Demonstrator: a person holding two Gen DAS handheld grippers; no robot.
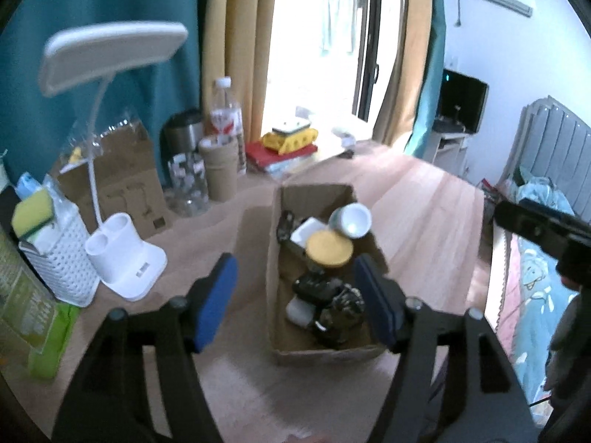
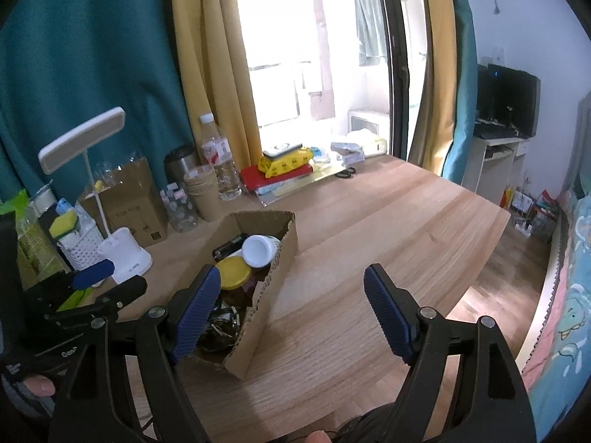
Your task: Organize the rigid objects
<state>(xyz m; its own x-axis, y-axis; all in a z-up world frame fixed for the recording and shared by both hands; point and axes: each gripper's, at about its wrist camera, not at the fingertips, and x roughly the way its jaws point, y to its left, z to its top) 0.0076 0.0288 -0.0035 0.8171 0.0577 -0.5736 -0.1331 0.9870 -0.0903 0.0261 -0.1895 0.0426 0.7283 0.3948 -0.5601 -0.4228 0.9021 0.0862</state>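
Note:
An open cardboard box (image 1: pixel 277 229) stands on the wooden table (image 1: pixel 424 203). It holds a yellow-lidded jar (image 1: pixel 328 249), a white cup (image 1: pixel 352 219), a white block (image 1: pixel 308 230) and dark objects (image 1: pixel 328 302). My left gripper (image 1: pixel 295 299) is open and empty, held just above the box's near end. In the right wrist view the box (image 2: pixel 273 277) lies at lower left with the yellow lid (image 2: pixel 232 273) and white cup (image 2: pixel 258 249) inside. My right gripper (image 2: pixel 291 313) is open and empty above the box's right wall and bare table.
A white desk lamp (image 1: pixel 125 258), a white basket (image 1: pixel 62 258) with sponges, a brown carton (image 1: pixel 122 184), paper cups (image 1: pixel 219 170), a water bottle (image 1: pixel 227 118) and a steel flask (image 1: pixel 183 131) line the table's left and back. Books with a yellow pack (image 2: pixel 284 170) lie by the window. A bed (image 1: pixel 539 288) is at right.

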